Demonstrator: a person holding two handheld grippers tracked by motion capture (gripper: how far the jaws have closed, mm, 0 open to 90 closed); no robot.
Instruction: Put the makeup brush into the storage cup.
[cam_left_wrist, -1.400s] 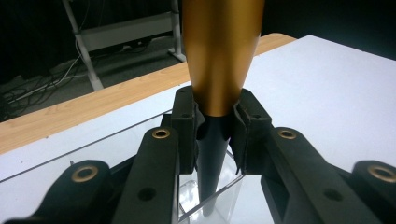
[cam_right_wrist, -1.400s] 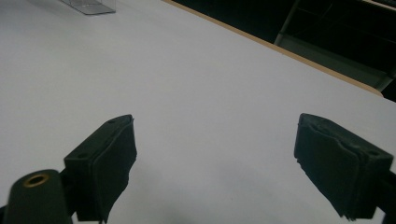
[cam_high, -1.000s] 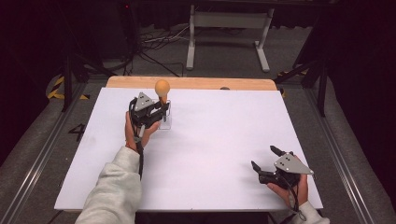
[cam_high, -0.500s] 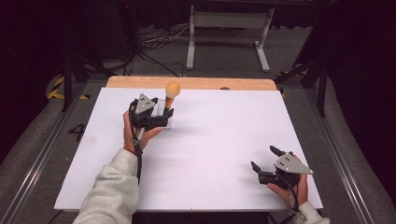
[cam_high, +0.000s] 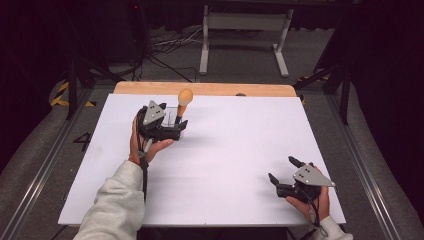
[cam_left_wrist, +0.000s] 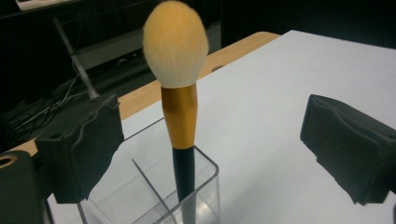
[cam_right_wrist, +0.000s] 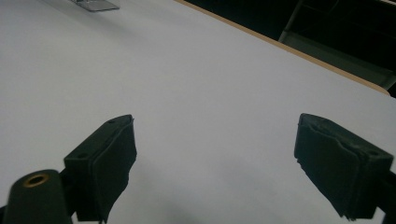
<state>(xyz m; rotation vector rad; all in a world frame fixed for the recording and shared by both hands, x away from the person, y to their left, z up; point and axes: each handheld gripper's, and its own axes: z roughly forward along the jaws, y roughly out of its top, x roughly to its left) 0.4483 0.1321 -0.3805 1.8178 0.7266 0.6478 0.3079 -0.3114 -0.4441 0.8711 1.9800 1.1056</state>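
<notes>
A makeup brush (cam_high: 184, 96) with an orange-gold ferrule, black handle and pale yellow bristles (cam_left_wrist: 175, 46) stands upright, head up, in a clear acrylic organizer (cam_high: 171, 116) at the table's far left. In the left gripper view the handle sits in a front compartment of the organizer (cam_left_wrist: 205, 186). My left gripper (cam_high: 179, 128) is at the organizer, open, its jaws wide apart on either side of the brush without touching it (cam_left_wrist: 212, 140). My right gripper (cam_high: 283, 170) rests near the front right of the table, open, with bare white surface between its jaws (cam_right_wrist: 215, 158).
A white sheet (cam_high: 235, 150) covers the table, and a wooden strip (cam_high: 210, 88) shows along the far edge. Beyond it are a dark floor, cables and a white metal stand (cam_high: 245, 30).
The brush head has shifted a little to the right compared with one second ago. My left gripper has drawn slightly back toward the person. The right gripper has not moved.
</notes>
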